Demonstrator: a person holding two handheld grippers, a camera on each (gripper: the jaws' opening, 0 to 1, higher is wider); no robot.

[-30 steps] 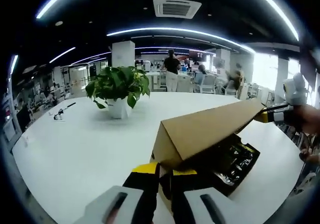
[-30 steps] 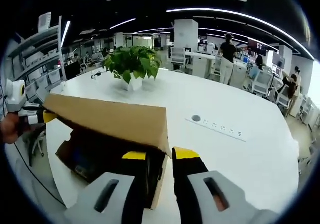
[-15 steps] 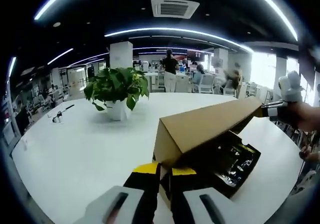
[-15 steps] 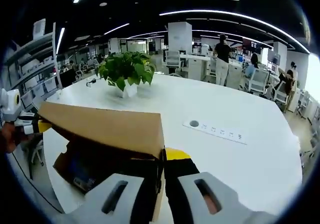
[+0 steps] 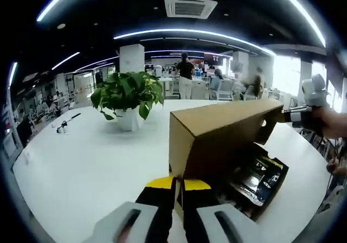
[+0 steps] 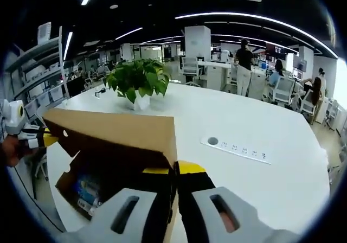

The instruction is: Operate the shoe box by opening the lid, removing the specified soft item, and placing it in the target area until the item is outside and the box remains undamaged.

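Lid swings higher, contents now exposed

The cardboard lid [image 5: 217, 137] has tilted up further than a second ago, both grippers pinching its ends: the left gripper [image 5: 178, 184] is clamped on the near corner, the right gripper [image 6: 172, 170] on the opposite edge. The shoe box [image 6: 76, 191] sits on the white round table [image 5: 81, 156] in front of the potted plant [image 5: 128, 96]. Opening looks nearly complete. Dark packaged contents [image 5: 260, 172] show inside, but the soft item cannot be singled out; the box's far wall is cut off by the lid.
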